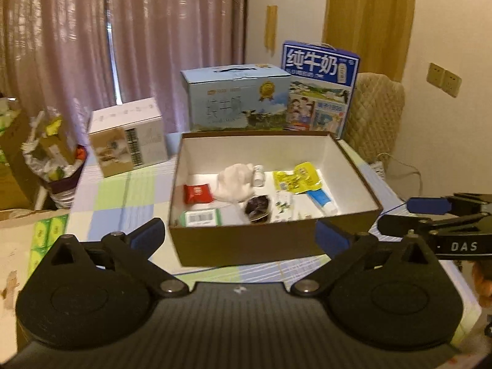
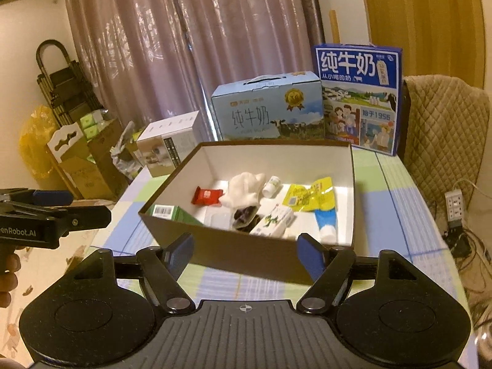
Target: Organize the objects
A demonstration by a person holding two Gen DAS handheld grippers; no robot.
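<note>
Both my grippers hang in front of the brown box (image 1: 246, 243) with fingers spread wide and nothing between them — the left gripper (image 1: 241, 236) and right gripper (image 2: 246, 253) facing its near wall. The box sits open on the checkered table (image 2: 384, 209), toward its far edge. Inside lie a red packet (image 2: 206, 196) by the left wall, a white cloth (image 2: 244, 192), a small white bottle (image 2: 272, 186), a yellow pouch (image 2: 309, 198) and a blue tube (image 2: 326, 220) near the right wall.
</note>
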